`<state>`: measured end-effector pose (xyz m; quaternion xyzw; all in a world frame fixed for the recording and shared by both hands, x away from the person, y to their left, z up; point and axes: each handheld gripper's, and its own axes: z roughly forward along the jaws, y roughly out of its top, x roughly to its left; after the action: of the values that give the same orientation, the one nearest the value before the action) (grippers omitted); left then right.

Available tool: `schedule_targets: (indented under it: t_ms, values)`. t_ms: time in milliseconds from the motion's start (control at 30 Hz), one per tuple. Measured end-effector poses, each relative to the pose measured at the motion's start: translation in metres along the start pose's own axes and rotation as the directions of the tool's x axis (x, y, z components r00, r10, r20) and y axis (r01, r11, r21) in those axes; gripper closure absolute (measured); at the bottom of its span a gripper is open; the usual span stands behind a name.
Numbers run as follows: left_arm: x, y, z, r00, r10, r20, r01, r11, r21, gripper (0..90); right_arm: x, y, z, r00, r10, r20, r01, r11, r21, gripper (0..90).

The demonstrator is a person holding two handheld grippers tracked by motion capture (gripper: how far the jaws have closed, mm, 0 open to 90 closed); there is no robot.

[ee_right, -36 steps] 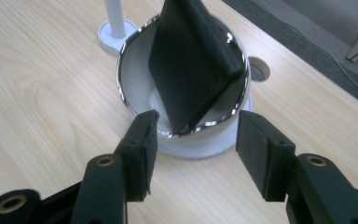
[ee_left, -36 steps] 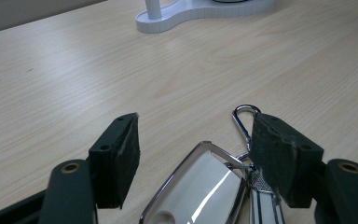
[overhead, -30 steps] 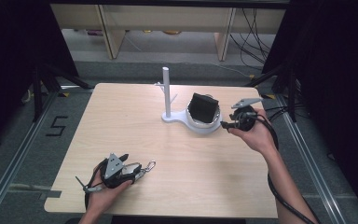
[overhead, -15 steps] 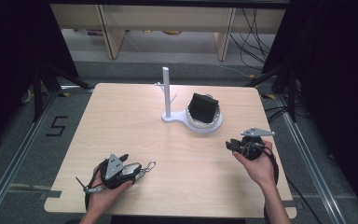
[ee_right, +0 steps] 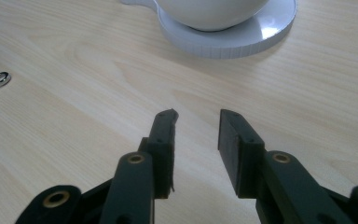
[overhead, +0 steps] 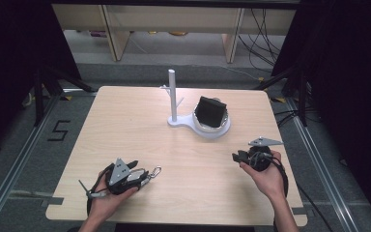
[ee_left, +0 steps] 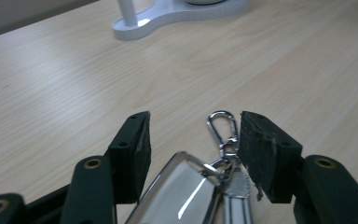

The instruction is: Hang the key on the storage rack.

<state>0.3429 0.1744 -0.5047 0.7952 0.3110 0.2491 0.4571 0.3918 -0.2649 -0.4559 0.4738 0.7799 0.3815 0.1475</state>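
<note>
Left gripper (overhead: 142, 173) first: we see it low over the near left part of the table (overhead: 125, 121), its jaws spread on either side of a keychain (ee_left: 186, 186) that lies flat on the wood. The jaws have just been closing, with the chrome-rimmed fob and its ring between them, yet we see no pad clearly pressing on the metal, so we judge the grasp as begun and not yet made. At the near right, the right gripper (overhead: 235, 156) hovers just above the table. Its jaws have just been opening and stand part-way apart with nothing between them. We take the work to be picking up the keychain, perhaps to bring it to the white stand (overhead: 173, 96) at the far middle. Of that, the approach is done, while the pinch, the lift and any carrying are left. From the high view we get the layout: the stand's upright post with its small pegs, the round dish (overhead: 217, 131) at its foot, and a black object (overhead: 210, 112) sitting in that dish, well apart from both hands. From the left gripper view we get the fob's mirror-like face and the snap hook (ee_left: 223, 126) pointing away beside the right-hand pad. From the right gripper view we get bare wood between its jaws and the hook far off to the left.
</note>
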Motion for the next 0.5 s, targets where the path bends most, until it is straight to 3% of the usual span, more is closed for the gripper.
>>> schedule_targets:
  t_ms: [100, 133, 167, 200, 233, 333, 400, 467, 500]
  values:
    - [0.001, 0.008, 0.004, 0.9978, 0.037, 0.054, -0.043, 0.9922, 0.117, 45.3, 0.003, 0.002, -0.001, 0.9999, 0.016, 0.003, -0.016, 1.0, 0.006, 66.3]
    - [0.002, 0.01, 0.006, 0.9968, 0.043, 0.068, -0.053, 0.9865, 0.155, 46.4, 0.001, 0.003, -0.001, 0.9998, -0.022, 0.002, 0.022, 1.0, 0.008, 66.0]
    - [0.003, 0.012, 0.008, 0.9959, 0.036, 0.083, -0.05, 0.9825, 0.179, 47.0, 0.004, 0.002, -0.001, 0.9998, 0.019, -0.008, -0.019, 1.0, 0.022, 66.0]
    - [0.004, 0.015, 0.01, 0.9958, 0.026, 0.088, -0.044, 0.9777, 0.205, 47.5, 0.002, 0.002, -0.001, 0.9999, -0.005, -0.015, 0.005, 1.0, 0.022, 65.9]
    - [0.006, 0.02, 0.011, 0.9935, 0.04, 0.106, -0.066, 0.9648, 0.254, 47.6, 0.003, 0.003, -0.001, 0.9999, -0.004, -0.01, 0.005, 0.999, 0.032, 65.7]
    - [0.007, 0.03, 0.015, 0.9899, -0.006, 0.141, -0.042, 0.9415, 0.334, 47.2, 0.001, 0.002, 0.0, 0.9998, -0.006, -0.02, 0.006, 0.999, 0.041, 64.2]
    - [0.008, 0.04, 0.018, 0.9863, -0.021, 0.164, -0.046, 0.9179, 0.394, 48.8, -0.001, 0.002, 0.002, 0.9994, -0.006, -0.033, 0.007, 0.999, 0.039, 63.3]
    - [0.008, 0.047, 0.022, 0.9842, -0.022, 0.176, -0.062, 0.8875, 0.457, 49.0, -0.001, 0.002, 0.002, 0.9997, -0.006, -0.022, 0.007, 0.999, 0.04, 63.1]
    - [0.008, 0.047, 0.022, 0.9842, -0.022, 0.176, -0.062, 0.8875, 0.457, 49.4, -0.001, 0.002, 0.001, 0.9997, 0.009, -0.025, -0.007, 0.999, 0.049, 63.0]
